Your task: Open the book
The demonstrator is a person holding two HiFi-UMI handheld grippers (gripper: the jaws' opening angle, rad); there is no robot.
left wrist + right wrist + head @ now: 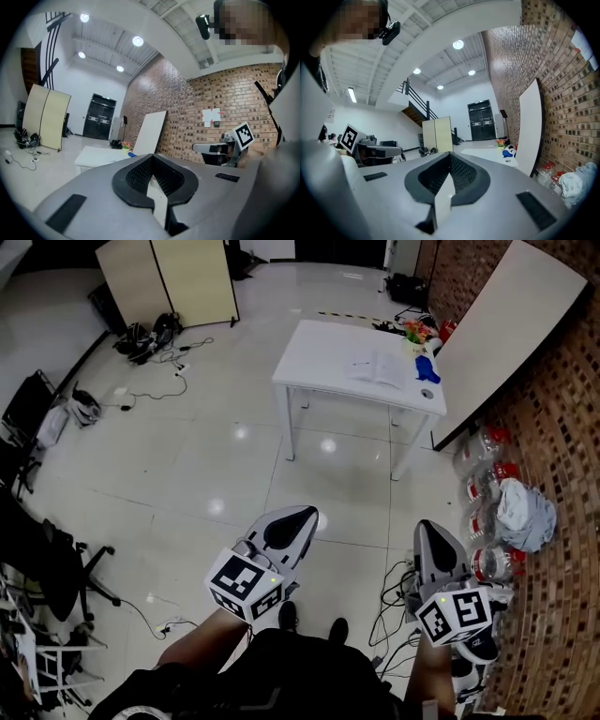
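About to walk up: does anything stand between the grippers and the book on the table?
Nothing visible does. Bare floor lies between the left gripper, the right gripper and the white table. The book lies on it, with the blue object beside it, not in front.

Room was bright, evenly lit from round ceiling lamps [137, 41]. Glossy floor [187, 474] carried white glare spots (strongest one under table [319, 357]). Shadows were soft and faint. White table top was near blown out; book [380, 367] barely stood out on it. Left edge of head view fell dim. Both gripper views were fisheye: black corners, brick wall [543, 61] bowed along rim. Nearest foreground was slightly soft, far room fairly sharp.
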